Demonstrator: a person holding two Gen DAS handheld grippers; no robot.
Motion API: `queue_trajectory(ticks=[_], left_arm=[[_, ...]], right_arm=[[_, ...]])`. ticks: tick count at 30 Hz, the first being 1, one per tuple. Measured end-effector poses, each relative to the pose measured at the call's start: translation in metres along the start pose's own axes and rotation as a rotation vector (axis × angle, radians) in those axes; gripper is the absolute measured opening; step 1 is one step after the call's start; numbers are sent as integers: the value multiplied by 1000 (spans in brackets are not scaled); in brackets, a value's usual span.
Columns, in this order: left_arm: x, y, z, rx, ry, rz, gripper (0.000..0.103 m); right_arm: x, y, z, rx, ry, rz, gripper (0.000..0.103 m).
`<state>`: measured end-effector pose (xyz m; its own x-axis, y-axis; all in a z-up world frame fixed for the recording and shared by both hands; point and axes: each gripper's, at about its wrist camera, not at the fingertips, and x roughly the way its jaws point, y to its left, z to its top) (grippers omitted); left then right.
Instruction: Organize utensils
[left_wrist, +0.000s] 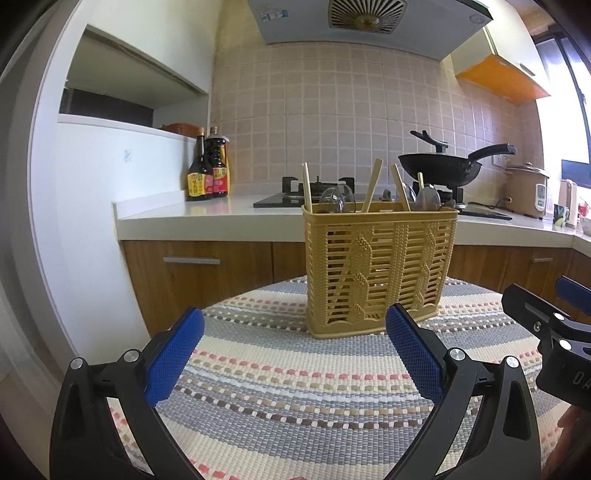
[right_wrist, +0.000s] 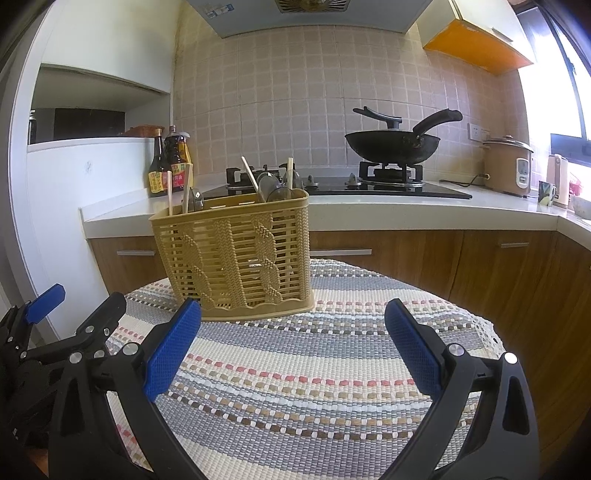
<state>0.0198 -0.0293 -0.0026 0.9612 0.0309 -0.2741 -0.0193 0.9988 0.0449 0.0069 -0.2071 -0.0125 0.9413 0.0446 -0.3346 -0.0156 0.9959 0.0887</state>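
A tan plastic utensil basket (left_wrist: 380, 269) (right_wrist: 236, 258) stands upright on a striped woven mat (left_wrist: 295, 387) (right_wrist: 314, 354). Wooden chopsticks (left_wrist: 371, 184) (right_wrist: 249, 173) and clear spoons (left_wrist: 334, 199) (right_wrist: 273, 186) stick out of its top. My left gripper (left_wrist: 295, 332) is open just in front of the basket, with nothing between its blue pads. My right gripper (right_wrist: 293, 325) is open too, to the right of the basket and a little back from it. Each gripper shows at the other view's edge: the right gripper (left_wrist: 554, 325) and the left gripper (right_wrist: 70, 317).
Behind the mat runs a white counter (left_wrist: 207, 214) (right_wrist: 406, 206) with sauce bottles (left_wrist: 207, 170) (right_wrist: 168, 162), a gas hob, a black wok (left_wrist: 443, 166) (right_wrist: 395, 144) and a rice cooker (left_wrist: 526, 188) (right_wrist: 508, 166). Wooden cabinet doors sit below the counter.
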Motion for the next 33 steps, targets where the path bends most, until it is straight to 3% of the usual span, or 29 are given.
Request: queue_trajectory(ticks=[33], left_arm=[[4,-3,-1,-3,21,-18,96]], right_arm=[[0,0,0,0,-2,-11,95]])
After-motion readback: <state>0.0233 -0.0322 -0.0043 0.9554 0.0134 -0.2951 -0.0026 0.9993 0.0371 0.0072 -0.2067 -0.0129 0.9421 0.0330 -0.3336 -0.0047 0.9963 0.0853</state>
